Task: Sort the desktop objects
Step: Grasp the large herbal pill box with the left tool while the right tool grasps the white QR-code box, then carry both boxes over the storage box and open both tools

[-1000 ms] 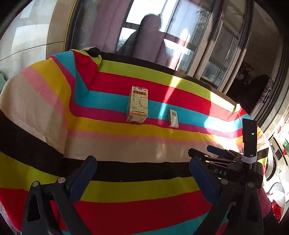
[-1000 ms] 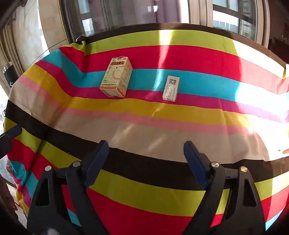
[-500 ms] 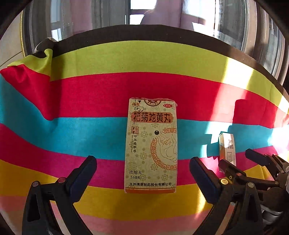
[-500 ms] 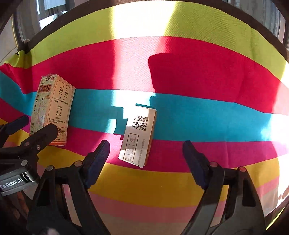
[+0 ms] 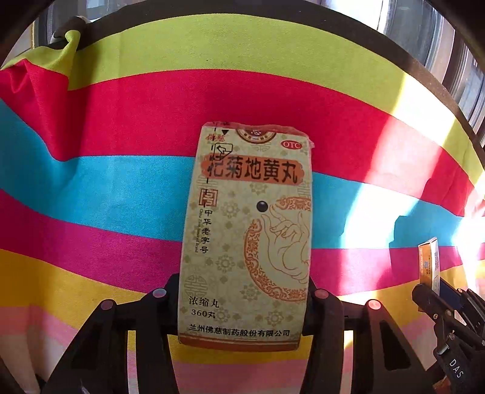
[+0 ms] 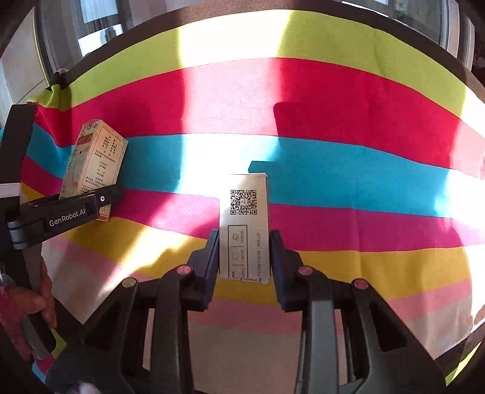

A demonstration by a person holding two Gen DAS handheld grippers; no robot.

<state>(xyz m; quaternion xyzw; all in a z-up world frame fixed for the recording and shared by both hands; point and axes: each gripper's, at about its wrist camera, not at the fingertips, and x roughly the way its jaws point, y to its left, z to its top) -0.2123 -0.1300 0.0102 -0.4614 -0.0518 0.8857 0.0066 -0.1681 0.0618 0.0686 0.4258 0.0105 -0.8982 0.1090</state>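
Note:
A beige and orange medicine box lies lengthwise on the striped tablecloth. My left gripper is closing, and its pads touch both long sides of the box's near end. A small white box with a QR code sits between the pads of my right gripper, whose jaws are also closing against its sides. In the right wrist view the medicine box stands at the left with the left gripper on it. The left wrist view catches the white box at its right edge.
The cloth covers the whole table in bright stripes, with sun patches and shadows. Its far edge runs below dark window frames. A person's hand holds the left gripper's handle at the lower left.
Both grippers came forward and down over the boxes, then closed from wide open. The left now flanks the medicine box and the right the white box.

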